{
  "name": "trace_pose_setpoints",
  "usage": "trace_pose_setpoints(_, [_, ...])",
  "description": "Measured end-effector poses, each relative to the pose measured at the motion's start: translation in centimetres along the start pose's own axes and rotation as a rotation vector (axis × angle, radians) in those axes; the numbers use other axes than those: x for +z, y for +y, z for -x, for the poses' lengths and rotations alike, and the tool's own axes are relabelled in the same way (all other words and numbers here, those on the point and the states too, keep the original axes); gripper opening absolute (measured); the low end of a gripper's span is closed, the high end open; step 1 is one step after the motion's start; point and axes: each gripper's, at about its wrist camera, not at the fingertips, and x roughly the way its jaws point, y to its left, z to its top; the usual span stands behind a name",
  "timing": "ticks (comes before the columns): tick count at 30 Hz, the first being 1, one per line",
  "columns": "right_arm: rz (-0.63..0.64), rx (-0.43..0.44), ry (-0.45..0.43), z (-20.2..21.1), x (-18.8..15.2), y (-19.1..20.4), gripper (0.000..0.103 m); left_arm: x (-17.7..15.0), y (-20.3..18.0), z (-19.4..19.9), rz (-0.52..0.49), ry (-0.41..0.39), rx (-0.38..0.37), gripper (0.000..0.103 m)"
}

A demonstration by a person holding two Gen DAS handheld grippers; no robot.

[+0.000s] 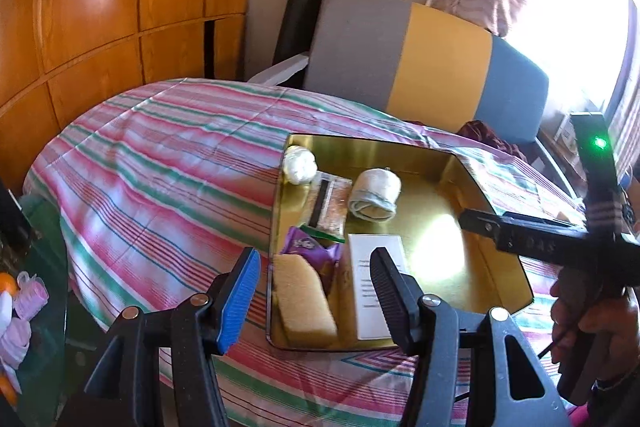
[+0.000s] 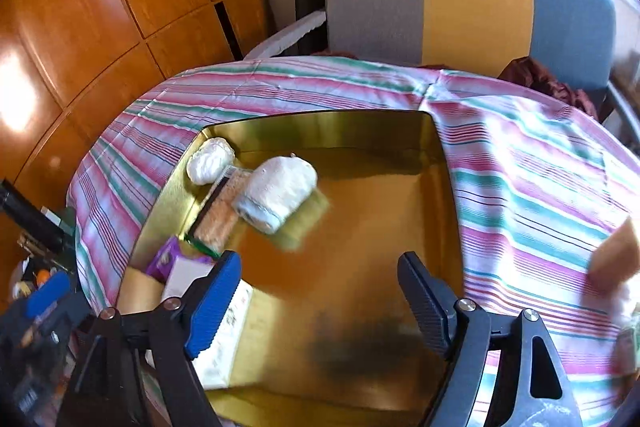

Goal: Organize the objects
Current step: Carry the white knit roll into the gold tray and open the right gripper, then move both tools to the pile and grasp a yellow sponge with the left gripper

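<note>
Golden tray [image 1: 492,227] holds rolled cloths [image 1: 374,197]; both grippers [image 1: 316,291] [image 2: 320,303] gape, empty.

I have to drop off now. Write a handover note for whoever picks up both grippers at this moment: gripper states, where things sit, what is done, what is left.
Left gripper: open, empty, hovering over the near left end of the gold tray.
Right gripper: open, empty, above the tray's bare middle.
In the tray, along its left side: white ball, rolled towel, clear packet, purple wrapper, yellow sponge, white card.
Done: those six are in.
Left: a blurred tan item lies on the striped cloth right of the tray; check it, then place it in the free right half.
</note>
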Motion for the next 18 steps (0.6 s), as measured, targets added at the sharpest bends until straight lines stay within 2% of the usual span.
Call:
trace_pose_setpoints(9, [-0.008, -0.083, -0.027, 3.8, -2.9, -4.6, 0.082, 0.0, -3.1, 0.5, -0.074, 0.0, -0.042, 0.058])
trace_pose_setpoints(18, [-0.11, -0.239, -0.074, 8.1, -3.7, -14.1, 0.084, 0.4, -6.7, -0.2, -0.137, 0.021, -0.105, 0.058])
